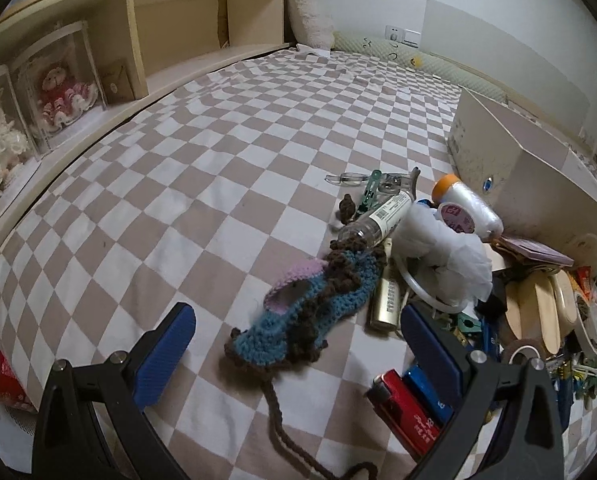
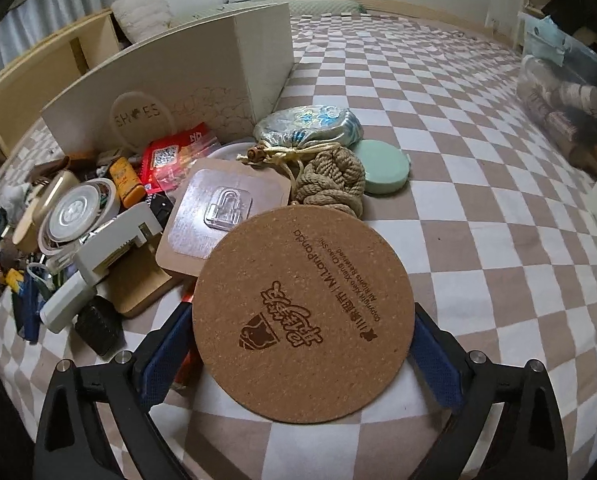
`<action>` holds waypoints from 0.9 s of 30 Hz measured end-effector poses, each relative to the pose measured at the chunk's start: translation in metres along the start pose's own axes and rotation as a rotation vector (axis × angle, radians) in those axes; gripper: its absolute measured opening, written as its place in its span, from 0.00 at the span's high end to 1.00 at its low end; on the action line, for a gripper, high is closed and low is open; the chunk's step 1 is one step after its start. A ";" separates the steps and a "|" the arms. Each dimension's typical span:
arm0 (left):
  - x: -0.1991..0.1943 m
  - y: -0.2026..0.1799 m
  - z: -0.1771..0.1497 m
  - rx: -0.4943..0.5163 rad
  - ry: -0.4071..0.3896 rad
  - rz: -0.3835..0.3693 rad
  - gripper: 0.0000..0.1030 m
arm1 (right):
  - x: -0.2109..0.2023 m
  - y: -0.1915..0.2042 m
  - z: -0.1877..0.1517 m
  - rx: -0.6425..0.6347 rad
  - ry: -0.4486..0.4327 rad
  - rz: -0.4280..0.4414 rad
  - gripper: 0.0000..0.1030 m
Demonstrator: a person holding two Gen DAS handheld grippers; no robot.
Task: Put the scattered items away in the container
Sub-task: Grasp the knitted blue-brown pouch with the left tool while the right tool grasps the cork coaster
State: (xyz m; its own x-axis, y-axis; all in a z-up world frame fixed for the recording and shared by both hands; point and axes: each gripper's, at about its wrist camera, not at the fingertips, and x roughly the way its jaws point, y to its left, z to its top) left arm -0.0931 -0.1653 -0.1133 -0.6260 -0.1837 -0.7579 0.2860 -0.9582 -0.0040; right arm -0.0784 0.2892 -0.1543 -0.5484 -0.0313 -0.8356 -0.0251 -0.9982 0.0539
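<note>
Left wrist view: the left gripper hangs over a checked bedspread with its blue fingers wide apart and nothing between them. A blue, brown and pink crocheted piece lies between and just ahead of them, its brown cord trailing toward the near edge. Past it sit a clear bottle, a white plastic bag and a gold tube, crowded together. A red lighter lies beside the right-hand finger. Behind the heap stands the cream shoe box, near the bedspread's right edge. A wooden shelf with boxed dolls runs along the left edge.

Right wrist view: the right gripper has its fingers spread around a round cork mat, one at each side; whether they press it I cannot tell. Ahead lie a card with a clear hook, a knotted rope ball, a green round case and a silky pouch. The shoe box stands behind them, and small clutter fills the bedspread to its left.
</note>
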 end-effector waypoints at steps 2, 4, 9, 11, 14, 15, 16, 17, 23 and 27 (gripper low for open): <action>0.003 -0.003 0.003 0.017 -0.005 -0.001 0.00 | -0.003 0.004 -0.001 0.000 0.001 -0.003 0.03; 0.007 -0.006 0.006 0.036 -0.006 0.000 0.00 | -0.005 0.007 -0.005 0.005 0.006 0.006 0.03; 0.020 -0.013 0.011 0.108 -0.007 0.069 0.04 | -0.014 0.009 -0.015 0.060 0.017 0.019 0.03; 0.025 -0.013 0.011 0.108 0.011 0.052 0.13 | -0.020 0.010 -0.019 0.078 0.019 0.029 0.03; 0.031 -0.013 0.011 0.113 0.029 0.039 0.14 | -0.026 0.013 -0.026 0.094 0.024 0.041 0.03; 0.032 -0.013 0.011 0.115 0.030 0.036 0.14 | -0.028 0.013 -0.028 0.100 0.024 0.048 0.03; 0.033 -0.014 0.011 0.114 0.034 0.026 0.14 | -0.030 0.014 -0.030 0.108 0.027 0.055 0.03; 0.034 -0.016 0.010 0.113 0.041 0.009 0.14 | -0.032 0.015 -0.033 0.115 0.028 0.058 0.03; 0.039 -0.021 0.006 0.102 0.032 0.008 0.34 | -0.036 0.017 -0.041 0.157 0.037 0.078 0.03; 0.041 -0.017 0.006 0.076 0.040 -0.008 0.34 | -0.039 0.021 -0.040 0.173 0.042 0.105 0.03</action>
State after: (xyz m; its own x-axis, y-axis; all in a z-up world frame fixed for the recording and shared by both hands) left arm -0.1275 -0.1582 -0.1403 -0.5978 -0.1689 -0.7837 0.2247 -0.9737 0.0384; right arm -0.0236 0.2677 -0.1426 -0.5207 -0.1406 -0.8421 -0.1146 -0.9659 0.2321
